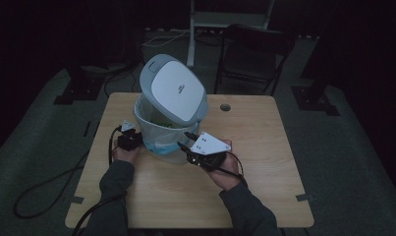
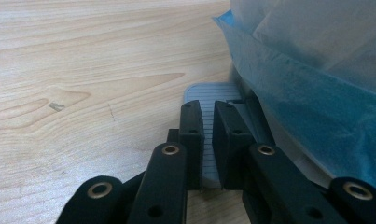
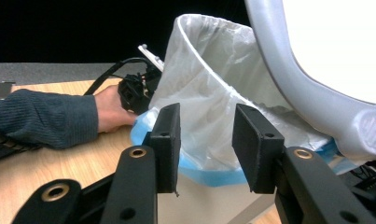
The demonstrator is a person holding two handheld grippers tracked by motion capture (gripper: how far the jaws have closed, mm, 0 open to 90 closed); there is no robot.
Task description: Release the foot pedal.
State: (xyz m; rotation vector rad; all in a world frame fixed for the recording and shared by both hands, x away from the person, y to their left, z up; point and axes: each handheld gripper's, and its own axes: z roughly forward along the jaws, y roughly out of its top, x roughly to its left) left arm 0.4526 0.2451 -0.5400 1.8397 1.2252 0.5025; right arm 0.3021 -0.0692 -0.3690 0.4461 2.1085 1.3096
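A small pedal bin [image 1: 168, 153] stands on the wooden table [image 1: 264, 162], its grey and white lid [image 1: 176, 91] tipped up open. A white liner bag with a blue hem [image 1: 151, 132] hangs over its rim. My left gripper [image 1: 135, 142] lies at the bin's left base, jaws together on top of the grey ribbed pedal [image 2: 206, 91], nothing between them [image 2: 208, 109]. Beside them rises the bag [image 2: 311, 93]. My right gripper [image 1: 184, 140] is at the bin's front right, open and empty [image 3: 206, 116], facing the bag [image 3: 209, 74] under the lid [image 3: 307, 79].
Something green [image 1: 161, 120] lies inside the bin. A cable hole [image 1: 225, 106] sits in the table behind the bin. A dark folding chair [image 1: 249, 49] stands beyond the far edge. Cables trail off the table's left side. The person's hand [image 3: 111, 109] holds the left gripper [image 3: 136, 88].
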